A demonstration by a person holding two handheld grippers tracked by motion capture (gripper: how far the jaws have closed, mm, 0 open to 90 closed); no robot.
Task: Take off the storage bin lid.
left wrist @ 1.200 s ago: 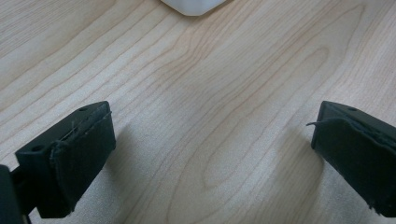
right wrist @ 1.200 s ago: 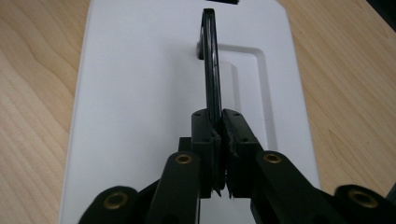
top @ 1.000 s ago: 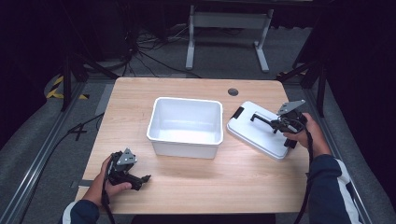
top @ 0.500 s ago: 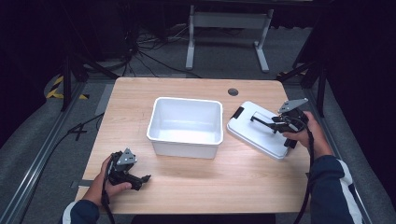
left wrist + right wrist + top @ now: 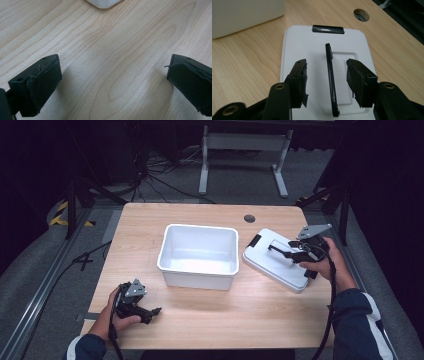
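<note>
A white lid (image 5: 272,265) lies flat on the right side of the table, with a raised black handle (image 5: 282,244) along its top. My right gripper (image 5: 278,251) hovers over it, open. In the right gripper view the jaws of the right gripper (image 5: 327,65) stand either side of the black handle (image 5: 331,82) without touching it. A black latch (image 5: 327,29) sits at the lid's (image 5: 307,47) far end. The empty white bin (image 5: 172,247) stands mid-table. My left gripper (image 5: 151,313) rests open near the front left edge, and in its own view the left gripper (image 5: 112,72) has bare wood between its jaws.
A round cable hole (image 5: 249,218) pierces the table behind the lid. A corner of the bin (image 5: 103,3) shows ahead of the left gripper. The wooden table (image 5: 250,320) has open surface along its front. Cables and a metal stand lie on the floor beyond.
</note>
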